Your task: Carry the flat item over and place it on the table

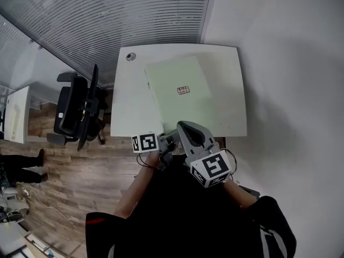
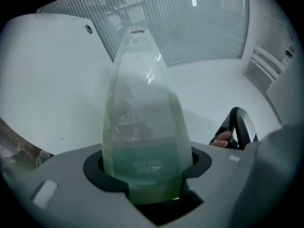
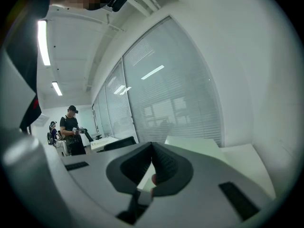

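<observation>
White surface [image 1: 134, 106] sat in a corner, with a grommet hole [image 1: 130, 56] at its far left. Plain white wall [image 1: 290, 63] on the right, slatted window blinds [image 1: 118, 20] behind and to the left. Black office chair [image 1: 75, 112] stood just left of the surface on wood-pattern floor [image 1: 91, 181]. Another white desk [image 1: 13, 114] at far left, cable [image 1: 45, 200] trailing on the floor. Ceiling strip lights [image 3: 42, 42] were lit. One person [image 3: 72, 129] stood far down the room.

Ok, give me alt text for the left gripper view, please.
The left hand-held gripper grips a translucent pale green flat folder, which extends away from the jaws over a white table. Slatted window blinds fill the background.
</observation>
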A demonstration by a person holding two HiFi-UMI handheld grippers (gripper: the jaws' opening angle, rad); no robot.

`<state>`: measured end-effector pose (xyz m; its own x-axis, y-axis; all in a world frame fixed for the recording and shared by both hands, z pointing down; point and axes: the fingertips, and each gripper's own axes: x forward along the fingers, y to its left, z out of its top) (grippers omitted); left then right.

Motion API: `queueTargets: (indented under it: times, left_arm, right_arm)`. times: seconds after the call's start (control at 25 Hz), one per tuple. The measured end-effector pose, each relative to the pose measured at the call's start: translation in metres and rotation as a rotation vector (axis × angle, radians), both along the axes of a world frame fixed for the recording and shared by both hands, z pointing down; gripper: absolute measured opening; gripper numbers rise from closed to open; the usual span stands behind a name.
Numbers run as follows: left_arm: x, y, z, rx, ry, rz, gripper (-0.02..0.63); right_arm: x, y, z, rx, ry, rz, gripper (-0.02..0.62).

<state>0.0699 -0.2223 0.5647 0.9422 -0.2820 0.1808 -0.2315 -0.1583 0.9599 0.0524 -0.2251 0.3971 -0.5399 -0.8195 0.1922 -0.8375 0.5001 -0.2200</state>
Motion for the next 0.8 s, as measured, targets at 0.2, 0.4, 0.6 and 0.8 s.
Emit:
queueTargets:
  times: [0.2,0.4,0.6,0.8]
  left_arm:
    - [-0.001,-0.01,0.019,-0.014,-0.026,-0.01,0.284]
    - [0.001,-0.024,0.041,-0.057,-0.053,-0.012,0.285]
    - [0.006,-0.038,0.061,-0.089,-0.062,-0.013,0.285]
    - [0.012,-0.05,0.085,-0.13,-0.064,-0.024,0.285]
  right_arm:
    - [0.004,-0.009,0.006,-0.014,0.008,-0.018,0.002]
    - [0.013,-0.021,0.01,-0.025,0.008,-0.015,0.002]
    - [0.023,-0.033,0.01,-0.029,0.02,-0.012,0.002]
    - [0.03,-0.041,0.014,-0.038,0.021,-0.01,0.002]
